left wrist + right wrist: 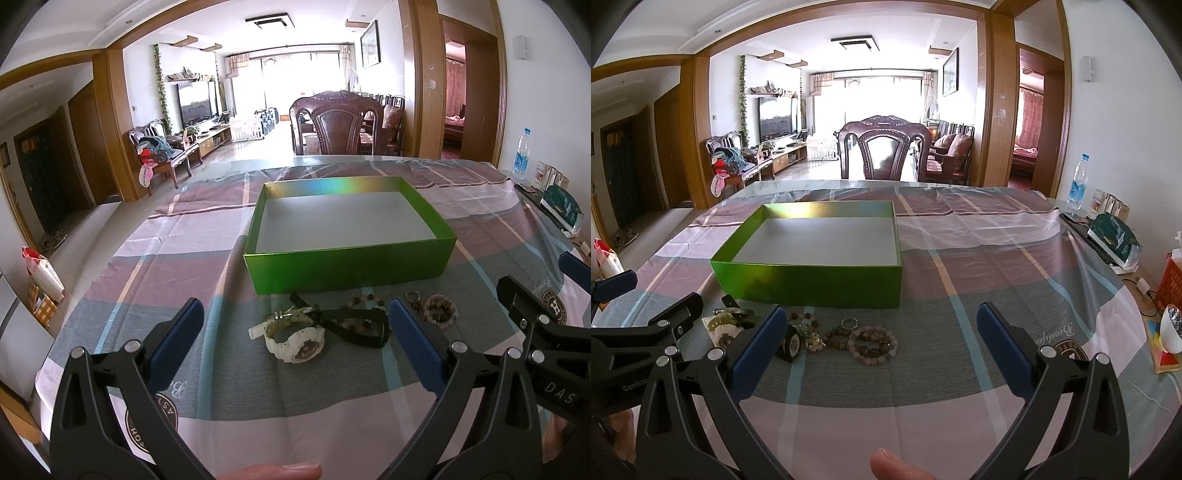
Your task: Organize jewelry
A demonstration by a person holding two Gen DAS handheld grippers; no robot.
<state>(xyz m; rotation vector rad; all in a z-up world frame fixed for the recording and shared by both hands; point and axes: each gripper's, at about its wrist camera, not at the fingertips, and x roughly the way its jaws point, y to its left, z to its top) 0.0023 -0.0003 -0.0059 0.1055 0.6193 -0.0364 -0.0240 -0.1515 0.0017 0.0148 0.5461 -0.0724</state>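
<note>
An empty green box (347,264) with a white floor stands on the checked tablecloth; it also shows in the right wrist view (809,282). In front of it lie a white watch (295,341), a black watch (354,326) and beaded bracelets (439,312). The bracelets (873,341) show in the right wrist view too. My left gripper (295,325) is open, above the watches. My right gripper (882,325) is open, above the bracelets. Each gripper shows at the edge of the other's view.
A carved wooden chair (336,123) stands at the table's far side. A water bottle (1078,182), a dark green packet (1113,240), a red basket (1171,282) and a white cup (1172,330) sit along the right edge.
</note>
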